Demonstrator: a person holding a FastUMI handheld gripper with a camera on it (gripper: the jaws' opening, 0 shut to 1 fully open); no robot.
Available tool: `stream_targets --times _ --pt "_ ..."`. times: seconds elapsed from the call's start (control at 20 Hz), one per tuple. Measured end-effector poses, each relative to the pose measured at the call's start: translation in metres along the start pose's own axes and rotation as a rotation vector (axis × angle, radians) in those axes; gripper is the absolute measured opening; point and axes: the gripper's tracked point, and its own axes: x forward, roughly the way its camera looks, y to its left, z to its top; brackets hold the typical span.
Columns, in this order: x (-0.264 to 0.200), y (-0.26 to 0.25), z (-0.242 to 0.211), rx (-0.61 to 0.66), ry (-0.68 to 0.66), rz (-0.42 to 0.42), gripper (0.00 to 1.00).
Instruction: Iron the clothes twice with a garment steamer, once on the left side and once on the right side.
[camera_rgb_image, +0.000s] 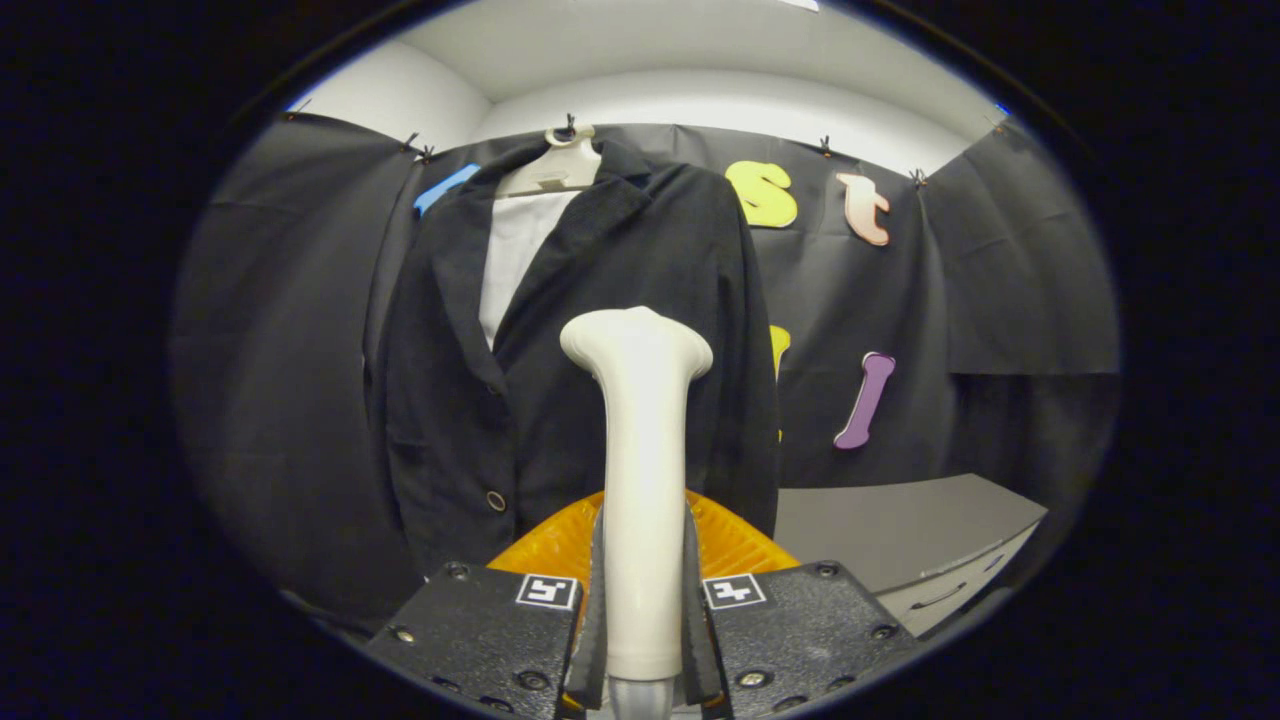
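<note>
Gripper (641, 640) clamped tight on the steamer (640, 470) handle, head up near the hanging jacket (600, 330) w/ soft floppy fabric, steamer prob top-heavy n slick, so grip low on the stem imo.

Steamer (640, 470) handle base cut off below the tongs (640, 640); both fingers press its sides, so the stretch of handle between them is covered. Steamer head faces away, its plate can't be seen. Orange object (560, 545) behind the steamer mostly hidden by the handle and the tongs, can't tell what it is. Jacket (560, 350) hem hidden behind the orange object and the tongs; its middle front covered by the steamer. Hanger (555, 170) largely under the jacket collar. Desk (900, 530) right of the steamer: drawer front blurred, its near end cut off.
</note>
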Motion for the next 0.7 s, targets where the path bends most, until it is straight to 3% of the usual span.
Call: stream_targets --times 0.7 --pt "-0.022 0.015 -0.063 -0.025 0.139 0.012 0.33"
